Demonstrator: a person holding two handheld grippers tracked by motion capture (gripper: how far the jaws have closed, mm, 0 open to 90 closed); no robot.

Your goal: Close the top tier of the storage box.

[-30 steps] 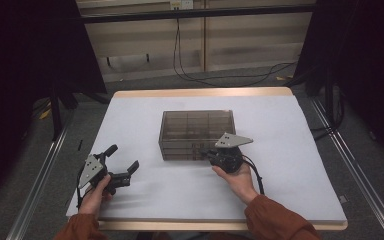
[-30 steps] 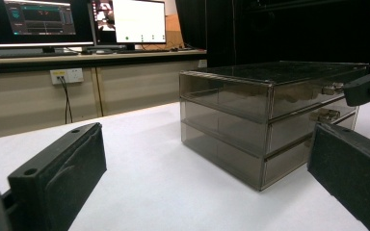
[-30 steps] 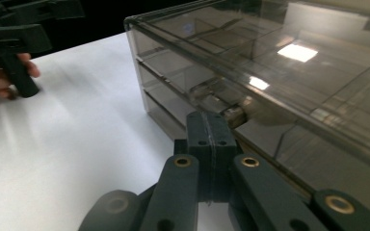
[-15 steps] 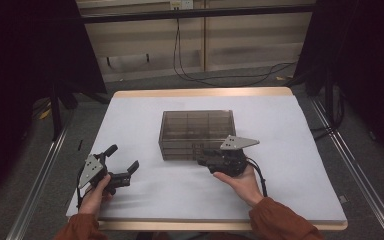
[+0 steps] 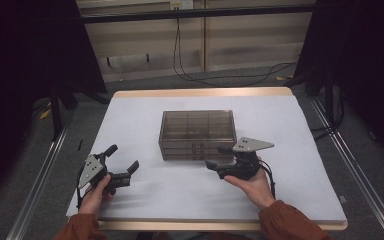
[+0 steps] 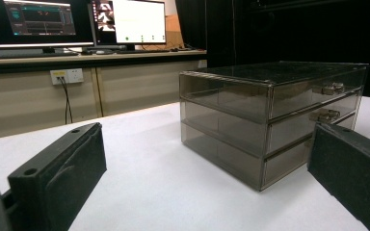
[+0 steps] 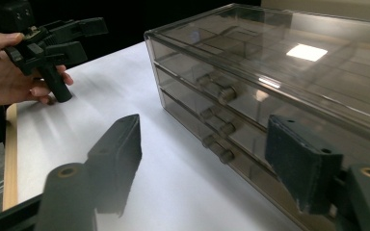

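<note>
A smoky see-through box of three drawers point(image 5: 197, 134) stands at the middle of the white table. Its small knobs point(image 7: 226, 94) face the person's side. My right gripper point(image 5: 217, 157) is open just in front of the box's right half, jaws pointing left along the drawer fronts; in the right gripper view point(image 7: 207, 163) nothing lies between them. My left gripper point(image 5: 122, 157) rests open at the front left, well apart from the box point(image 6: 270, 110), and holds nothing point(image 6: 202, 178). The right gripper view also shows the left gripper point(image 7: 72, 36) in a hand.
The white sheet covers the table point(image 5: 300, 125), with a wooden edge point(image 5: 200, 92) at the far side. Cables point(image 5: 195, 75) lie on the floor beyond it. Metal rails point(image 5: 352, 175) run along both sides. A desk with monitors point(image 6: 77, 21) stands farther off.
My right gripper has drawn back a little from the box's front toward the person and turned its jaws leftward. The left gripper has stayed in place.
</note>
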